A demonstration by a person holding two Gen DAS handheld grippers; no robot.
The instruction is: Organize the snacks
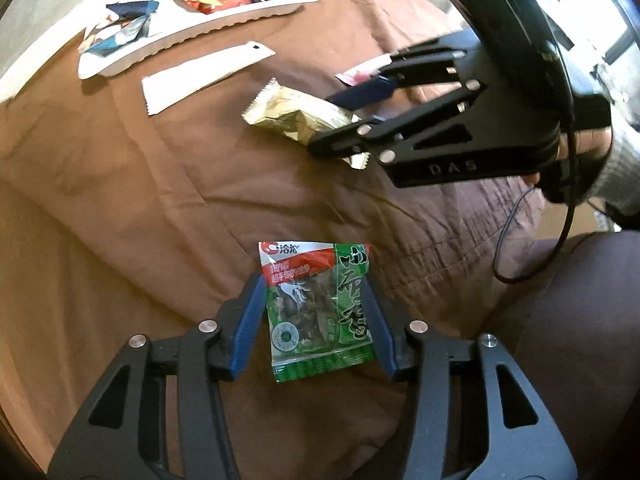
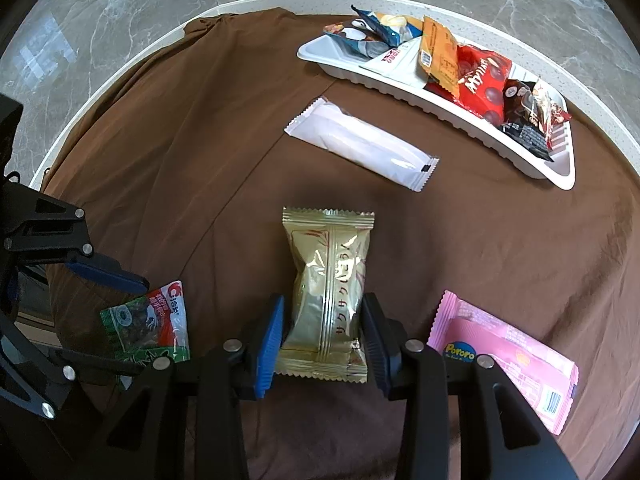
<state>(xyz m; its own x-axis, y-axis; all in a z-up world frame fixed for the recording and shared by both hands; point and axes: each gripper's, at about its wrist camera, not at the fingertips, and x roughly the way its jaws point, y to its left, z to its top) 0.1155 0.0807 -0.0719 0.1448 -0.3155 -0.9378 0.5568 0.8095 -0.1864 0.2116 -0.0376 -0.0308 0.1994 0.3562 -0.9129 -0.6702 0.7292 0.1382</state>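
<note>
From the left wrist camera, the left gripper [image 1: 316,320] points down at a green and red snack packet [image 1: 318,312] lying flat on the brown cloth [image 1: 120,200]; its blue pads stand on either side of the packet with slim gaps showing, so the fingers are released around it rather than clamped. Farther up the cloth, the right gripper [image 1: 344,120] reaches in from the right edge, its fingers closed on a gold wrapped snack [image 1: 296,118]. A long white packet [image 1: 200,78] lies beyond, beside the white tray [image 1: 168,42] of mixed snacks near the cloth's far edge. From the right wrist camera, the right gripper [image 2: 322,340] grasps the gold wrapped snack [image 2: 328,292], both pads pressing its sides. A pink packet [image 2: 508,356] lies just right of it, the long white packet [image 2: 360,144] lies ahead, and the white tray [image 2: 460,116] sits toward the far right edge. At the left, the left gripper [image 2: 120,320] brackets the green and red snack packet [image 2: 148,324].
</note>
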